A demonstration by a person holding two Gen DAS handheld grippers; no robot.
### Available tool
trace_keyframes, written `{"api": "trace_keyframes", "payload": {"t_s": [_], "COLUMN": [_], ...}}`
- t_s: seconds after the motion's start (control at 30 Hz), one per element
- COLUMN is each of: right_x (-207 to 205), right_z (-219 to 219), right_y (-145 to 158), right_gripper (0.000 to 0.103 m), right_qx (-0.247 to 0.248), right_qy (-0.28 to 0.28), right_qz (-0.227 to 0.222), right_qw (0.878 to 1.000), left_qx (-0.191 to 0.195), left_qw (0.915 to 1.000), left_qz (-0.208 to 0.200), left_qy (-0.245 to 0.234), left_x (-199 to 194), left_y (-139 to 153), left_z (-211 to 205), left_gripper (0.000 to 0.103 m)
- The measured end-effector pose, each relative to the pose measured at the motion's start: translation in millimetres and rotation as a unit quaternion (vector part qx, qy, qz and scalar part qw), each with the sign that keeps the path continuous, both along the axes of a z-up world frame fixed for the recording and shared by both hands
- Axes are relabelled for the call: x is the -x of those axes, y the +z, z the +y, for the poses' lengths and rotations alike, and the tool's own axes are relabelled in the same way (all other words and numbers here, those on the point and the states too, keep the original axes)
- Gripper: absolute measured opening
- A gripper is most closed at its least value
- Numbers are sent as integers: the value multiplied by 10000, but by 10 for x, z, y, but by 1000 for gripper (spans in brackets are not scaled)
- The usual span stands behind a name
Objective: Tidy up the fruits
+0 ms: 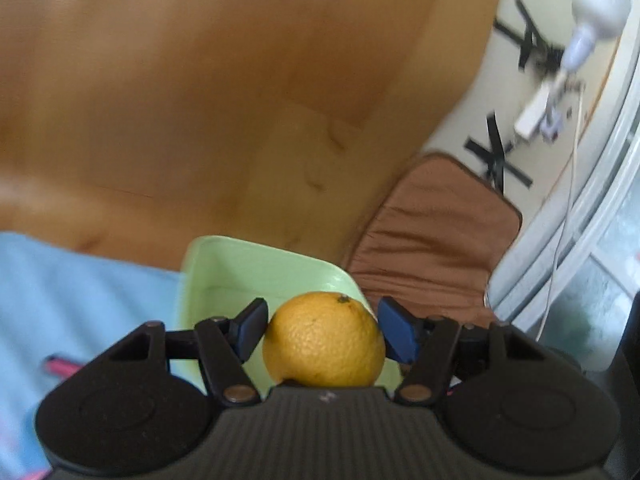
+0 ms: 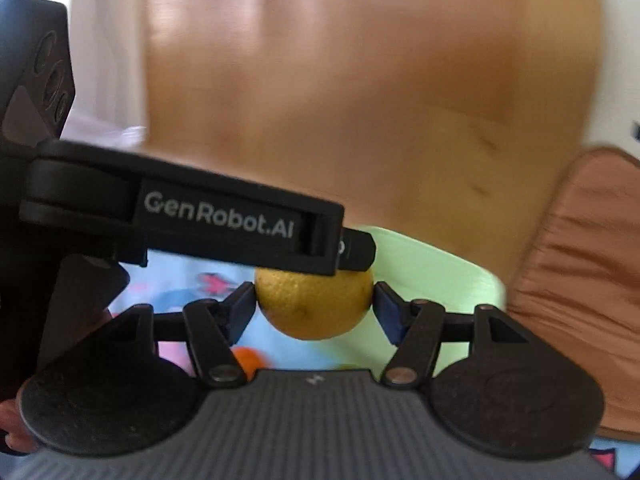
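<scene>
My left gripper (image 1: 323,330) is shut on a yellow-orange citrus fruit (image 1: 324,340) and holds it above a pale green tray (image 1: 256,264). My right gripper (image 2: 314,304) is shut on a second yellow-orange citrus fruit (image 2: 314,308), held near the same green tray (image 2: 440,272). The left gripper's black body (image 2: 180,216), marked GenRobot.AI, crosses the right wrist view just above that fruit. A small orange fruit (image 2: 248,360) lies on the blue cloth below the right gripper, mostly hidden.
The tray sits on a light blue patterned cloth (image 1: 80,288) over a wooden table (image 1: 200,100). A brown cushioned chair seat (image 1: 432,232) stands to the right of the table. A white lamp (image 1: 592,12) and cable lie on the floor beyond.
</scene>
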State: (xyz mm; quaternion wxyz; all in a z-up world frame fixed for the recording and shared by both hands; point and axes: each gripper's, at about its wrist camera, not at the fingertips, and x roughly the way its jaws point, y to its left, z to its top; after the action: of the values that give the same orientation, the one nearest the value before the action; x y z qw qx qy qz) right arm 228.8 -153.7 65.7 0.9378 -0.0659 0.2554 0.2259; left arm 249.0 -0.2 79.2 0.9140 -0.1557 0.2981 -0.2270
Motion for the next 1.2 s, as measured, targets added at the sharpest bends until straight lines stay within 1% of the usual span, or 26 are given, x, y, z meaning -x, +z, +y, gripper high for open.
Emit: {"api": "trace_keyframes", "payload": {"t_s": [0.07, 0.17, 0.27, 0.3, 0.37, 0.4, 0.43, 0.5, 0.57, 0.63, 0.73, 0.8, 0.87, 0.93, 0.97, 1.07, 1.13, 1.2], "right_x": [-171, -381, -532, -569, -618, -558, -520, -430, -345, -139, 261, 576, 875, 1126, 1230, 1523, 1609, 1655], "right_z": [-167, -328, -394, -407, -421, -399, -397, -416, -510, -627, -828, -934, -1005, -1032, -1041, -1044, -1032, -1001], "right_y": [-59, -186, -325, -365, -407, -431, -422, -382, -313, -220, -181, -246, -375, -508, -569, -697, -761, -812], "right_gripper": [67, 67, 67, 67, 67, 67, 68, 68, 68, 68, 67, 65, 59, 51, 49, 49, 49, 49], "right_qx": [-44, -99, -98, -95, -68, -56, -62, -110, -239, -460, -858, -1108, -1280, -1397, -1478, -1806, -1869, -1873], "right_qy": [-127, -221, -225, -236, -235, -243, -269, -330, -412, -547, -678, -782, -888, -1036, -1107, -1238, -1256, -1230], "right_qz": [191, 414, 574, 628, 579, 531, 464, 284, 188, 75, 40, 102, 179, 292, 353, 547, 678, 757], "right_qw": [9997, 9988, 9980, 9977, 9980, 9983, 9985, 9990, 9987, 9974, 9940, 9907, 9876, 9843, 9822, 9742, 9719, 9716], "left_qx": [-93, -164, -161, -204, -308, -323, -288, -60, 180, 297, 268, 230, 125, -17, -61, -263, -528, -654], "left_qw": [9998, 9993, 9981, 9979, 9979, 9979, 9980, 9986, 9991, 9994, 9994, 9987, 9975, 9960, 9954, 9937, 9911, 9896], "left_qz": [136, 315, 572, 600, 552, 533, 524, 500, 353, 127, -159, -317, -413, -443, -443, -503, -629, -701], "left_qy": [-96, -138, -138, -145, -170, -179, -180, -188, -171, -80, 146, 337, 554, 779, 841, 970, 1046, 1074], "left_x": [-175, -337, -438, -443, -432, -419, -386, -308, -149, 91, 537, 852, 1129, 1402, 1505, 1826, 2003, 2126], "left_y": [-72, -218, -334, -361, -370, -360, -337, -255, -133, -8, 74, 52, -11, -103, -149, -271, -340, -406], "left_z": [-182, -341, -376, -391, -429, -424, -393, -291, -129, 52, 342, 522, 638, 737, 757, 797, 743, 704], "left_gripper": [62, 62, 62, 65, 66, 66, 66, 66, 66, 66, 66, 68, 70, 70, 70, 71, 71, 72]}}
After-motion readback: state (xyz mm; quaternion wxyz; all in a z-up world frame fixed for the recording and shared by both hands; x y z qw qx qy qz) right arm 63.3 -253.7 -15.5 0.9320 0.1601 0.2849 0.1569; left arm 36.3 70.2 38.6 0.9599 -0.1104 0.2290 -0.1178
